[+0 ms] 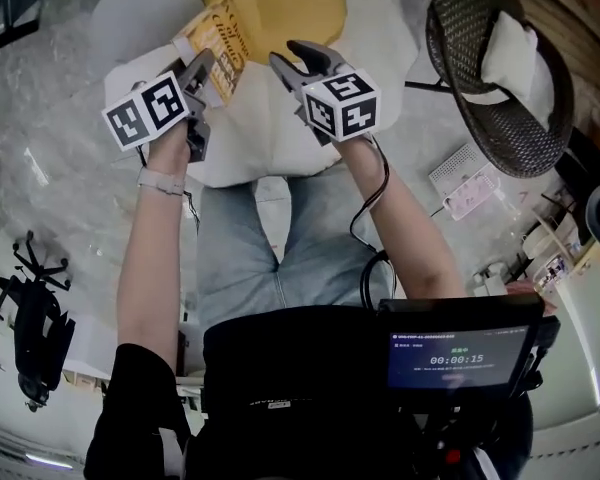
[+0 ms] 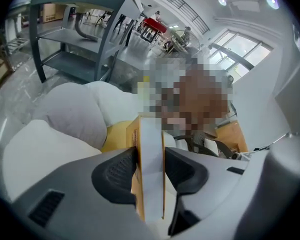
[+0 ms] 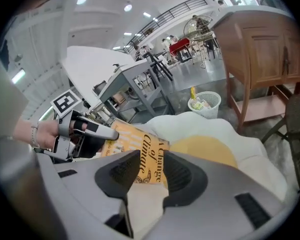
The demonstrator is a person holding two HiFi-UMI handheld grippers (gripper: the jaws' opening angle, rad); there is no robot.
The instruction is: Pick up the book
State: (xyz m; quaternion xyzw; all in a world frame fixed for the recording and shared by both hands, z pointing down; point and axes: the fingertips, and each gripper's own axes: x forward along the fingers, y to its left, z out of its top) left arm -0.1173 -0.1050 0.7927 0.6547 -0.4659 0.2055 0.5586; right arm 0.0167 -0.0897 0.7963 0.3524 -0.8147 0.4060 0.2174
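The book [image 1: 218, 46] has a yellow cover with black lettering and is lifted above a white, egg-shaped cushion [image 1: 270, 138] with a yellow centre. My left gripper [image 1: 202, 73] is shut on it. In the left gripper view both pads press the book [image 2: 151, 154] edge-on between the jaws of that gripper [image 2: 150, 166]. My right gripper [image 1: 295, 60] stands open just right of the book, apart from it. In the right gripper view the book [image 3: 135, 146] shows beyond the empty gap of the right gripper [image 3: 151, 171], with the left gripper [image 3: 82, 134] clamped on its far end.
A dark wicker chair [image 1: 500, 78] with a white pillow stands to the right. A small screen [image 1: 460, 358] hangs at the person's chest. A grey metal shelf [image 2: 75, 29] stands behind the cushion; a wooden cabinet [image 3: 260, 39] and a waste basket [image 3: 205, 104] are beyond it.
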